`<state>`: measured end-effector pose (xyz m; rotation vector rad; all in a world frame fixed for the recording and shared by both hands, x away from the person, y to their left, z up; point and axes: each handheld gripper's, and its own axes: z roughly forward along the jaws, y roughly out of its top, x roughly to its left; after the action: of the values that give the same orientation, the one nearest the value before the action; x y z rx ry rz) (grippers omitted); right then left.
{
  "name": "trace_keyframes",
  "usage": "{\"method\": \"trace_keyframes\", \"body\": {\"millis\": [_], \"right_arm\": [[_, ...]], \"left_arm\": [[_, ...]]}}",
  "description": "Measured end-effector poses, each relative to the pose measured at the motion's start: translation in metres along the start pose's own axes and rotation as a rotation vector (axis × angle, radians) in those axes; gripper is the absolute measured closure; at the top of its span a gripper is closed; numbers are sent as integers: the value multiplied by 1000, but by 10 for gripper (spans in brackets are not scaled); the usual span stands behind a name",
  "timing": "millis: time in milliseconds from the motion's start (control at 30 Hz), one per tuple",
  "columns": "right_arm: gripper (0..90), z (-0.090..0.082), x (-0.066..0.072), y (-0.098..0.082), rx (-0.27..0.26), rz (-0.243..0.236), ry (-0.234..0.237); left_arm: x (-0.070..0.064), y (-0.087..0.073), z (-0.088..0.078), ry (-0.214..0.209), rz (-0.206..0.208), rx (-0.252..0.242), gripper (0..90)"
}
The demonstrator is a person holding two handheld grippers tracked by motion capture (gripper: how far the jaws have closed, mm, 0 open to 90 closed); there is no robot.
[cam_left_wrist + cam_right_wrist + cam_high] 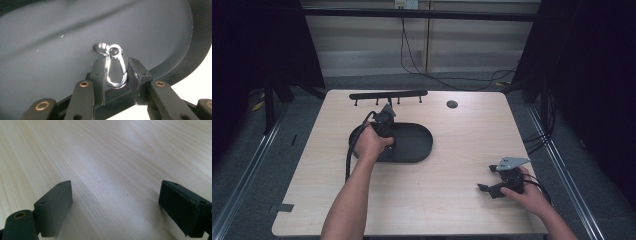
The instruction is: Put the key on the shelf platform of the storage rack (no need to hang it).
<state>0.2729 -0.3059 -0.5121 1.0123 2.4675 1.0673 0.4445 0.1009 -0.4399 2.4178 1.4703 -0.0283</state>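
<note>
Pickup step judged underway: shiny silver metal snap hook (115,67) straddled by left gripper (115,75) in black oval tray (172,72), jaws w/ gaps either side, not clamped; closing needed next. Right gripper (115,207) wide open, empty.

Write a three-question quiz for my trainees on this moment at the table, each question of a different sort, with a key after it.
1. True or false: the left claw has its jaws on either side of a silver snap hook lying in the black oval tray.
2. Multiple choice: the right claw is (A) shut on a clip, (B) open above bare table, (C) inside the tray.
3. Fill in the missing word: a long black ____ with pegs stands at the table's far edge.

Key: 1 true. 2 B. 3 rack.
</note>
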Motion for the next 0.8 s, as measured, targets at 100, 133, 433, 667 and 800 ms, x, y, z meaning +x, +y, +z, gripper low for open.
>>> {"method": "trace_keyframes", "body": {"millis": [100,133,433,667,800], "right_arm": [[114,0,0,0,0,0,0],[114,0,0,0,0,0,1],[114,0,0,0,-2,0,3],[114,0,0,0,-2,-1,3],[114,0,0,0,-2,-1,3]], "left_arm": [[0,0,0,2,2,-3,681],[0,0,0,4,2,-4,681],[-1,1,5,16,18,-9,680],[0,0,6,22,17,-19,678],[1,0,7,30,27,-25,676]]}}
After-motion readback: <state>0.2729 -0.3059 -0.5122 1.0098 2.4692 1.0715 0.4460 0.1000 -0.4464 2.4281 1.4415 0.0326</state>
